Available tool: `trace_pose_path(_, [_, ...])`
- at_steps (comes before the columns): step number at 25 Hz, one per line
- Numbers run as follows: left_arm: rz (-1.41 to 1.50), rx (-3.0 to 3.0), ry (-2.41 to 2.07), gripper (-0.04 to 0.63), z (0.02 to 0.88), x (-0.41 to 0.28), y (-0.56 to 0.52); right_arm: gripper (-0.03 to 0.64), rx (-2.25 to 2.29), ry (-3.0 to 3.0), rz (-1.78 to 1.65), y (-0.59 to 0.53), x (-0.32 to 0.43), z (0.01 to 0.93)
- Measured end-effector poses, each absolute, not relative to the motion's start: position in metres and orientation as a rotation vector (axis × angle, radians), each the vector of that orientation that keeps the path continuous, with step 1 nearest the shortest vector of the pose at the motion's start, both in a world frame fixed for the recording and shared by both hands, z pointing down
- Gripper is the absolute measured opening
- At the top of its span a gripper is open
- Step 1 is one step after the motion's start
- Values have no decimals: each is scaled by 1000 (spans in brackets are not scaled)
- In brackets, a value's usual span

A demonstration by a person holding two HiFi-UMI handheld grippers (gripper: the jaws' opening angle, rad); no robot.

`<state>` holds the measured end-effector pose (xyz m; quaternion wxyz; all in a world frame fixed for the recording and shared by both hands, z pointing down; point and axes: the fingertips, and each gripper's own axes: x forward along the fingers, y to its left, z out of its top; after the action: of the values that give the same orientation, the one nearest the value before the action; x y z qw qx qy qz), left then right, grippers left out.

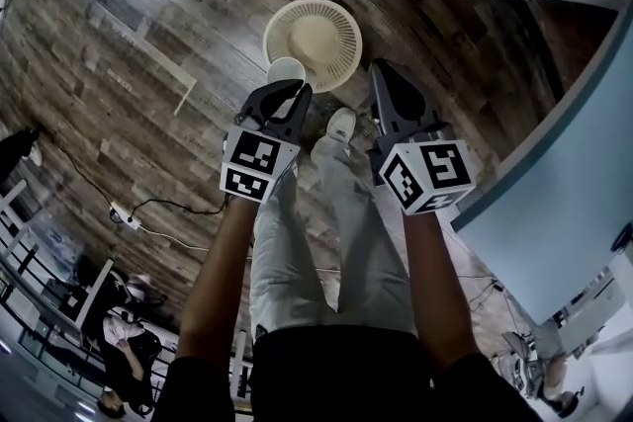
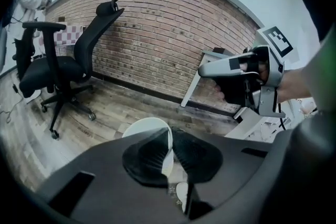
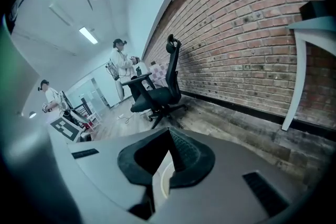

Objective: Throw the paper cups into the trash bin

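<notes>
**A:** How far along is it?

**B:** Neither cup is dropped yet, I'd say. The left hand-held gripper [image 1: 289, 94] has its jaws drawn narrow on the wall of a paper cup [image 1: 286, 69], one pad inside the rim and one outside. That cup hangs just over the near edge of the round slatted trash bin [image 1: 316, 35], which stands on the wooden floor [image 1: 148, 64].

**A:** And the right one?

**B:** The right hand-held gripper [image 1: 384, 72] sits beside the bin, not over it. Its jaws are nearly together on something pale and curved, which looks like a second cup [image 3: 161, 181] (the head view hides it behind the gripper).

**A:** So what's left?

**B:** Both releases, by my reading. I see no cup in the bin.
</notes>
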<state>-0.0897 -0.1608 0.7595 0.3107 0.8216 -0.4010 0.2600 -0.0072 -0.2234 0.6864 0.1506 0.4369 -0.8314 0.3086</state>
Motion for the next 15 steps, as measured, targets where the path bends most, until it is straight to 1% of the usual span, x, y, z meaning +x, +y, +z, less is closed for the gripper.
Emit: trace_pose_path(15, [744,2153,-975,31,870,-67,-160,5,1325,-2284,925,-225,8,793])
